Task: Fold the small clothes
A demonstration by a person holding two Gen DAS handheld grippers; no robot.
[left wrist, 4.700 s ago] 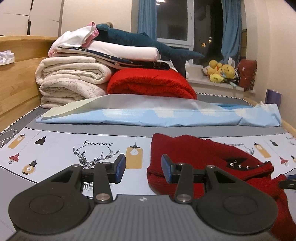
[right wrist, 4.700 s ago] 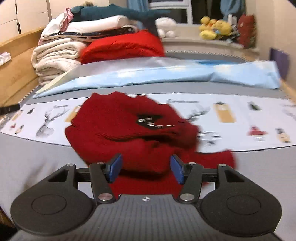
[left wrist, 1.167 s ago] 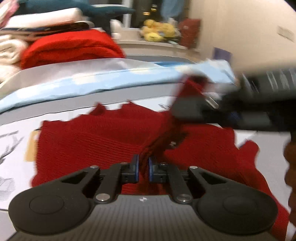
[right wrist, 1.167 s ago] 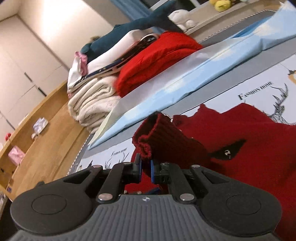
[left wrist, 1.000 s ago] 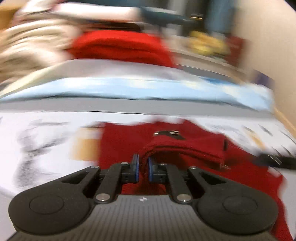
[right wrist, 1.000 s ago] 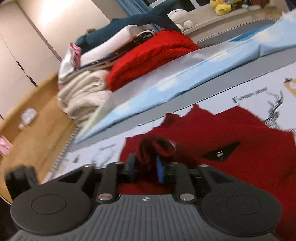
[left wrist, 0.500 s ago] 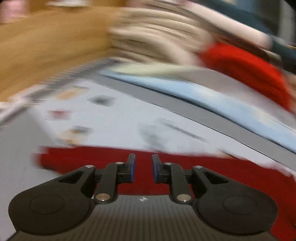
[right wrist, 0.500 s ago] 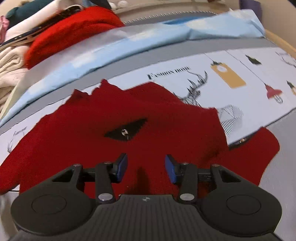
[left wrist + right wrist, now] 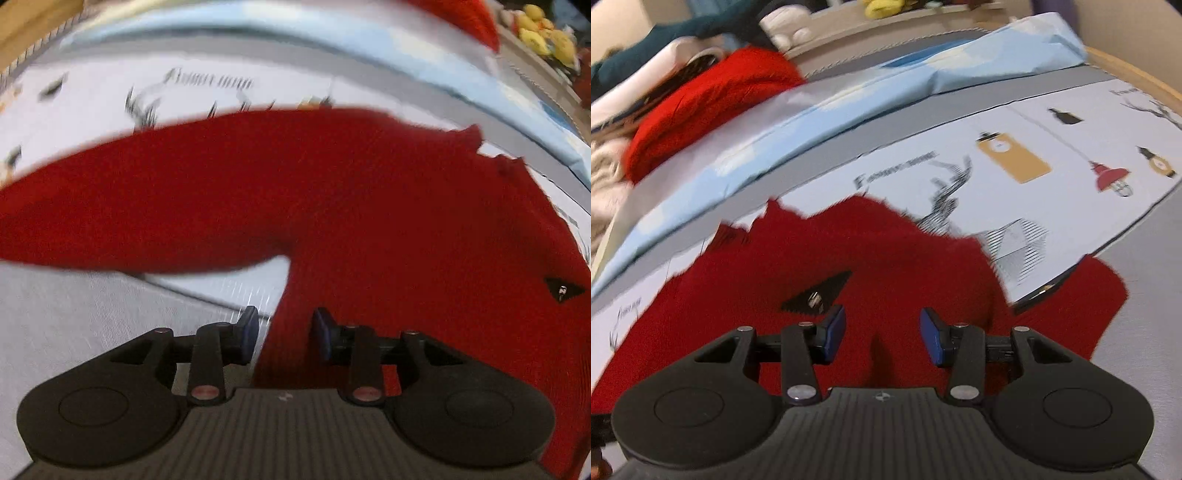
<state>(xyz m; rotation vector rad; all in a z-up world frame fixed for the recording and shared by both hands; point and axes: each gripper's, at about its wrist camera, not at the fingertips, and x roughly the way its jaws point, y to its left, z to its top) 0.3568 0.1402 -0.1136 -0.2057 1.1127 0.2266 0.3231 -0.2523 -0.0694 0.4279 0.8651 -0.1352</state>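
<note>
Hovering over the bed, both claws point steeply down at a small dark red knitted sweater (image 9: 369, 192) that lies spread flat on the white printed sheet with deer and lantern drawings (image 9: 1052, 140), its body toward the near edge and one sleeve (image 9: 110, 206) stretched out sideways. The left gripper (image 9: 284, 336) sits low at the side hem just below the armpit, its blue pads parted and opening wider, with the sweater's edge showing in the gap but nothing pinched. The right gripper (image 9: 882, 334) hangs above the chest near the black triangular patch with a metal stud (image 9: 816, 291), its jaws spread and empty too; the other sleeve (image 9: 1097, 299) trails off toward the grey part of the bedding.

To my eye the garment is laid out and the first fold is about to start. Doing it well probably means sinking each claw until one pad slips under the knit, taking a single layer only, then carrying the sleeve or side inward in one smooth arc. The thick knit may bunch, so lift both grips together and keep the hem straight. The blur in both views makes exact contact hard to judge
</note>
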